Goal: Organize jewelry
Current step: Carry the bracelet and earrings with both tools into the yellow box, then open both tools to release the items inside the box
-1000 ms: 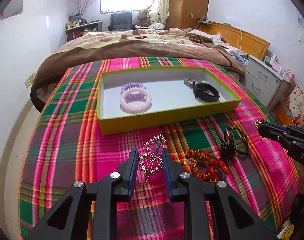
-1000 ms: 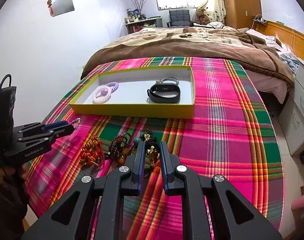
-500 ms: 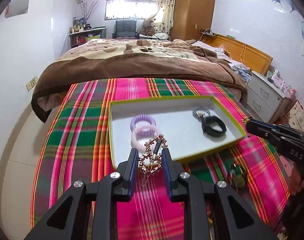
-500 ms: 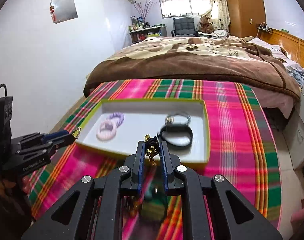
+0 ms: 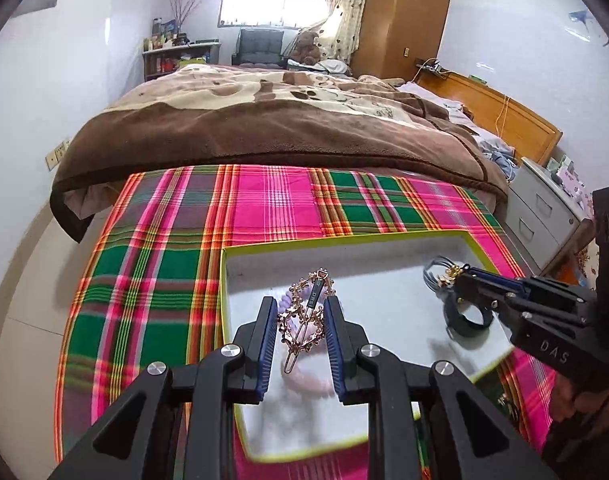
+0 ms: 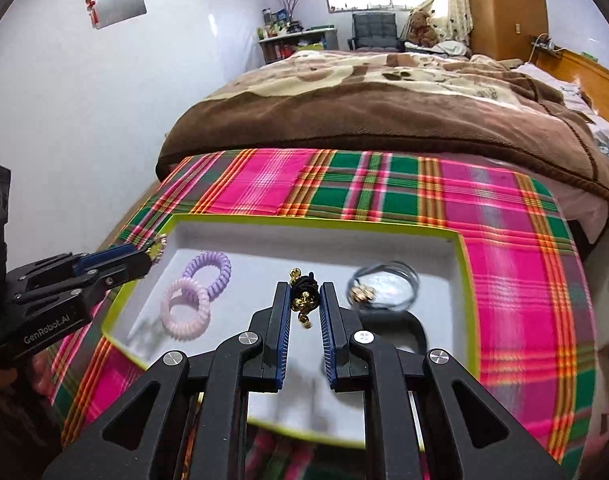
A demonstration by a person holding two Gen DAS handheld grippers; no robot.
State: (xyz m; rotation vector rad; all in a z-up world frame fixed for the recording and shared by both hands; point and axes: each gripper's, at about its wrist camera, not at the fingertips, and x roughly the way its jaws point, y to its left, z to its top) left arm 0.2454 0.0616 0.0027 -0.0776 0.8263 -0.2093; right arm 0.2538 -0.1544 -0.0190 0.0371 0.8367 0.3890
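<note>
Both grippers are now hanging over the tray [image 6: 462, 280] instead of the plaid cloth [image 5: 152, 280]. My left gripper [image 5: 300, 326] is pinching a gold hair clip [image 5: 304, 312], light, stiff and thin, so I'm holding its middle. My right gripper [image 6: 304, 308] is squeezing a small black-and-gold charm [image 6: 304, 294]. Only the right view is showing both coil hair ties [image 6: 196, 296] clearly.

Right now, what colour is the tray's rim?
Yellow-green rim with a white inside; clearest in the right wrist view.
</note>
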